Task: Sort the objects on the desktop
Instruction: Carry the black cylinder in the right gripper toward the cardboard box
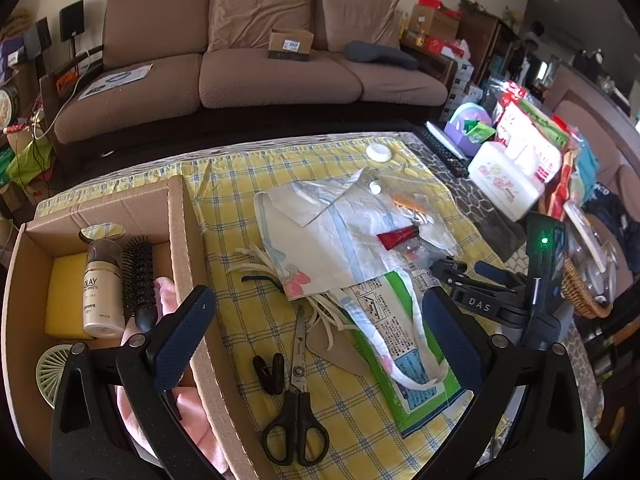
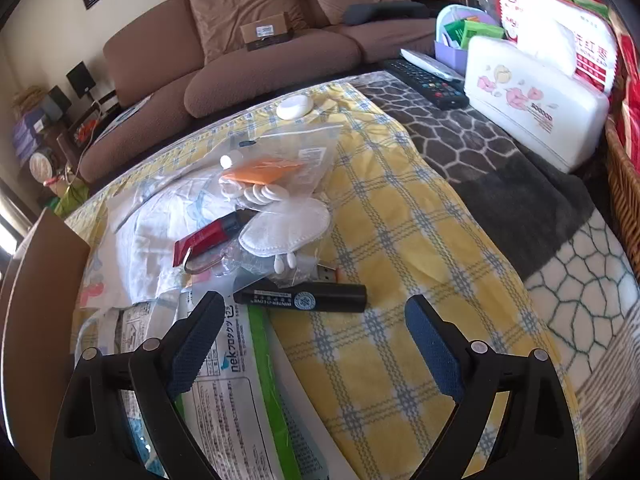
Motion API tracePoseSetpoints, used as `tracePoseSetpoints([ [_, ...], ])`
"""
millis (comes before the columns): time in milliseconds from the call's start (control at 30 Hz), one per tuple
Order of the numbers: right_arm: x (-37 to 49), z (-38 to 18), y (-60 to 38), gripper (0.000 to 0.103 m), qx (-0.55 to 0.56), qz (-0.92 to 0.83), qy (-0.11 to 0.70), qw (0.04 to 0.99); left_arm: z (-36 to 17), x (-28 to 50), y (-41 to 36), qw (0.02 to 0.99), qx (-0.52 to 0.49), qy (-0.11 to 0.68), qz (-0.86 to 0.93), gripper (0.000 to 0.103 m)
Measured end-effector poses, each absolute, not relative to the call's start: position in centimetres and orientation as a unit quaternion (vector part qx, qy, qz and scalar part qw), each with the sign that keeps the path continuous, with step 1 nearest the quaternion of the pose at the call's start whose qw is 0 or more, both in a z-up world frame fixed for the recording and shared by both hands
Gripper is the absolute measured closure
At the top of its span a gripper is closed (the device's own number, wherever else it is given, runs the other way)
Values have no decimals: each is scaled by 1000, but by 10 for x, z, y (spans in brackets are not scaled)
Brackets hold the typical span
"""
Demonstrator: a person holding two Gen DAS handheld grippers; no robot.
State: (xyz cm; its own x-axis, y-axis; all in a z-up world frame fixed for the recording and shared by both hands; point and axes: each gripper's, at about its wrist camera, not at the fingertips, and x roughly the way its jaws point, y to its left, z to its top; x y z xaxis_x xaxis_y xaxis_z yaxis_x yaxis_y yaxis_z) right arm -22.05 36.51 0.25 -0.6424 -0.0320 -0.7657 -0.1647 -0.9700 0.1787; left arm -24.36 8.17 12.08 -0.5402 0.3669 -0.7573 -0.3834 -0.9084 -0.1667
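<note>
My left gripper (image 1: 316,324) is open above black scissors (image 1: 297,396) and a black clip (image 1: 269,372) on the yellow checked cloth (image 1: 352,436). Its left finger overhangs a cardboard box (image 1: 182,232) holding an Olay bottle (image 1: 102,292), hairbrush (image 1: 140,280), yellow sponge (image 1: 64,296) and pink cloth. My right gripper (image 2: 314,324) is open, nothing between its fingers, just short of a black marker (image 2: 304,298). Beyond lie a white mask (image 2: 286,228), a red tube (image 2: 208,236), clear bags with an orange packet (image 2: 264,172), and a green-edged pack (image 2: 236,392). The right gripper (image 1: 452,272) also shows in the left view.
A white tissue box (image 2: 536,100), remotes (image 2: 424,78), a purple holder (image 2: 450,50) and snack bags stand at the right. A wicker basket (image 2: 624,184) edges the far right. A round white lid (image 2: 294,106) lies near the table's far edge. A brown sofa (image 1: 240,68) is behind.
</note>
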Motion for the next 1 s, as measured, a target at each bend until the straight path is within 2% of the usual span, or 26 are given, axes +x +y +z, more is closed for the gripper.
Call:
tracePoseSetpoints([
  [100,-230,-4,354,12,-423,902,68,50,113,-245,82,222,-434,9,873,0],
  [167,-233,-7,356,16,-424,901,76,40,109,-244,83,219,-436,13,873,0],
  [200,-234,-8,358,29,-425,901,85,32,108,-244,84,219,-437,15,872,0],
  [367,-222,0,369,29,-437,894,90,32,114,-246,96,225,-437,23,871,0],
  [467,-189,18,380,29,-431,892,132,23,119,-254,121,252,-438,43,862,0],
  [533,-160,33,385,28,-423,890,173,10,113,-264,150,267,-449,84,848,0],
  [633,-117,57,379,28,-414,892,181,-8,92,-281,191,279,-459,161,828,0],
  [733,-84,75,368,28,-405,898,169,-34,76,-299,212,280,-475,188,813,10],
  [967,-82,85,375,28,-395,891,210,-79,55,-319,259,292,-489,218,793,11],
  [1000,-84,85,378,28,-393,893,205,-74,52,-322,265,291,-490,223,791,16],
])
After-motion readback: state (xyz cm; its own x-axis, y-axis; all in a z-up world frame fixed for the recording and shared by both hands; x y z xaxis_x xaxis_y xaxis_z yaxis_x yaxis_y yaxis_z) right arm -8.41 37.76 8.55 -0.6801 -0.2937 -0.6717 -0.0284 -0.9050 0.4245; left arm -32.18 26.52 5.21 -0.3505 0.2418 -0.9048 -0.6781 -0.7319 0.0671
